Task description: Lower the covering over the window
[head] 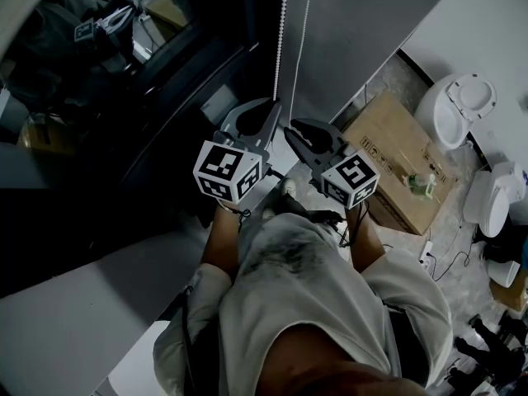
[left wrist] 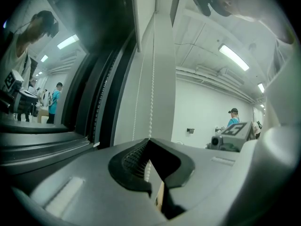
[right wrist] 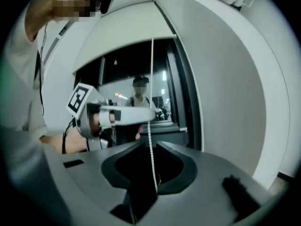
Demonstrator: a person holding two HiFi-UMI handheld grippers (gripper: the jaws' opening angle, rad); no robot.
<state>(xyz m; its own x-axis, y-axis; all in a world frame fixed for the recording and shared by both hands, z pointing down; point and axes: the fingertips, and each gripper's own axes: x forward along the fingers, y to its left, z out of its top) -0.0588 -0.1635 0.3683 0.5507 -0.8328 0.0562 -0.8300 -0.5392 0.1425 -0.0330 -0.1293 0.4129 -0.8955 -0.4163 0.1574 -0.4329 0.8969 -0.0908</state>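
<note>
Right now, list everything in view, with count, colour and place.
bead chain: two strands, white, hanging beside the window
window: one, dark glass in a black frame, at left
roller blind: one, white, covering the window's top
cardboard box: one, brown, on the floor at right
bottle: one, green, on the box
toilets: two, white, on the floor right of the box
bystander: at least one, teal shirt, by the far wall
shirt: one, pale grey, on the person
left gripper: one, grey, shut on the bead chain
right gripper: one, grey, jaws apart with the chain between them, not pressed
</note>
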